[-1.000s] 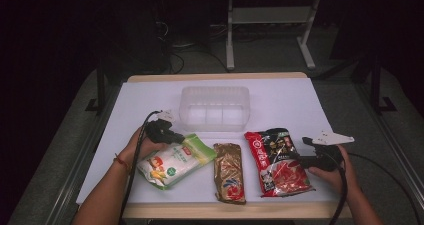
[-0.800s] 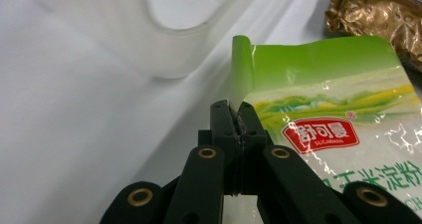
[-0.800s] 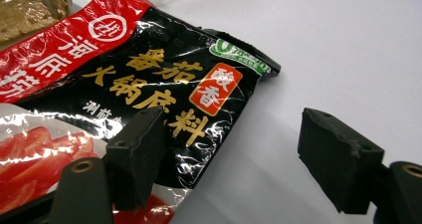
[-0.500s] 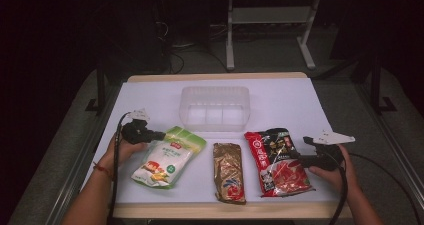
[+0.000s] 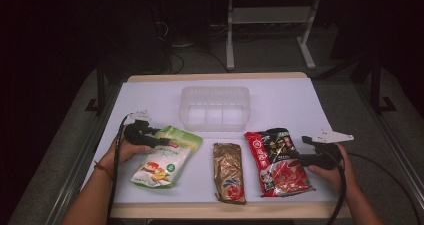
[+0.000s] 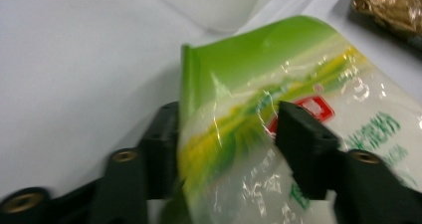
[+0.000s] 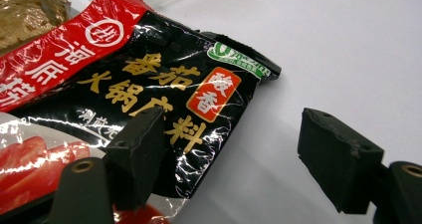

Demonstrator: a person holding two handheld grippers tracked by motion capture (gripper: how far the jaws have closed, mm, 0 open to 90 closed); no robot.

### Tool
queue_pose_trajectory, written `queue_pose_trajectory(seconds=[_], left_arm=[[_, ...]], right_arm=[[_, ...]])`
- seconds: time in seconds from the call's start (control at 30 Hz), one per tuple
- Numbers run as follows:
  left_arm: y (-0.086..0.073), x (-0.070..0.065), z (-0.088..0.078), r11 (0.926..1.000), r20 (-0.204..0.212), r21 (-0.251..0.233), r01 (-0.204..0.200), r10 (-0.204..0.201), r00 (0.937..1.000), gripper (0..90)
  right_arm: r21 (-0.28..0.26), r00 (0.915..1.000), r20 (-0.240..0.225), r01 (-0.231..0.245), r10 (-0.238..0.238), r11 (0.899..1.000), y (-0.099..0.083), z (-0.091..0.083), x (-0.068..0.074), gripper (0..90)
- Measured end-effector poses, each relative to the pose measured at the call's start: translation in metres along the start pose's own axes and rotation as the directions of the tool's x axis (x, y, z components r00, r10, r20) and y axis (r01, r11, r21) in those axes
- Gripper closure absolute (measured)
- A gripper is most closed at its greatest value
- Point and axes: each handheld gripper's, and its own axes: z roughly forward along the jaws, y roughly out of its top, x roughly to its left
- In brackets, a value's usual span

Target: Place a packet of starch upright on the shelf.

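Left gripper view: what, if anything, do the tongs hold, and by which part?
Nothing is gripped. The left tongs have just been opening; the green packet has its top corner between the jaws, which do not press it.

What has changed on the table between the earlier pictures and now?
The left gripper dragged the green and white plastic pouch leftward; its jaws have just been opening, the pouch edge between them. The right gripper, red and black sachet, gold packet and clear plastic bin stayed put.
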Motion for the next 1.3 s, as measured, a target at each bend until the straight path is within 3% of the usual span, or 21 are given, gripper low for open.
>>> queue_pose_trajectory(seconds=[0.13,0.27,0.33,0.4,0.53,0.67,0.8,0.9,1.03,1.17,1.23,1.3], left_arm=[[0.006,-0.002,0.014,0.9997,0.047,0.026,-0.002,0.000,0.9989,21.8],[0.009,-0.008,0.016,0.9983,0.078,0.051,-0.028,0.024,0.9967,24.6],[0.009,-0.011,0.017,0.9973,0.086,0.057,-0.047,0.042,0.9954,33.0],[0.009,-0.013,0.016,0.9969,0.059,0.058,-0.053,0.050,0.9970,45.8],[0.006,-0.012,0.016,0.9984,0.035,0.043,-0.037,0.035,0.9988,67.5],[0.003,-0.015,0.016,0.9984,-0.009,0.035,-0.044,0.044,0.9990,83.2],[0.001,-0.019,0.015,0.9975,-0.034,0.027,-0.065,0.066,0.9973,88.5],[-0.001,-0.020,0.008,0.9983,-0.067,-0.031,-0.050,0.048,0.9966,88.9],[-0.002,-0.024,-0.003,0.9948,-0.069,-0.093,-0.041,0.035,0.9970,89.4],[-0.006,-0.024,-0.014,0.9885,-0.074,-0.145,-0.043,0.032,0.9967,89.5],[-0.007,-0.027,-0.019,0.9876,-0.094,-0.146,-0.060,0.046,0.9945,89.7],[-0.008,-0.030,-0.029,0.9818,-0.087,-0.183,-0.050,0.035,0.9956,89.8]], right_arm=[[0.001,1.0000,-0.009,0.000,0.000,1.000,0.001,0.001,0.001,26.1],[0.003,0.9998,-0.019,-0.009,0.009,1.000,0.000,0.001,0.000,26.1],[0.004,0.9998,-0.020,-0.008,0.008,1.000,0.000,0.000,0.000,26.1],[0.004,0.9996,-0.025,-0.013,0.013,1.000,-0.001,0.000,-0.001,26.1],[0.007,0.9995,-0.029,-0.015,0.016,1.000,-0.001,0.000,-0.001,26.0],[0.008,0.9995,-0.030,-0.013,0.013,1.000,0.000,0.000,-0.001,26.2],[0.008,0.9996,-0.027,-0.009,0.009,1.000,0.000,0.000,-0.001,25.6],[0.003,0.9996,-0.025,-0.009,0.009,1.000,0.000,0.000,-0.001,25.8],[0.000,0.9997,-0.015,-0.020,0.020,1.000,0.001,0.000,-0.003,25.9],[-0.008,0.9997,-0.007,-0.025,0.025,1.000,0.002,0.000,-0.004,25.9],[-0.012,0.9997,-0.004,-0.023,0.023,1.000,0.003,-0.001,-0.005,26.0],[-0.018,0.9997,-0.003,-0.026,0.026,1.000,0.004,-0.001,-0.006,26.1]])
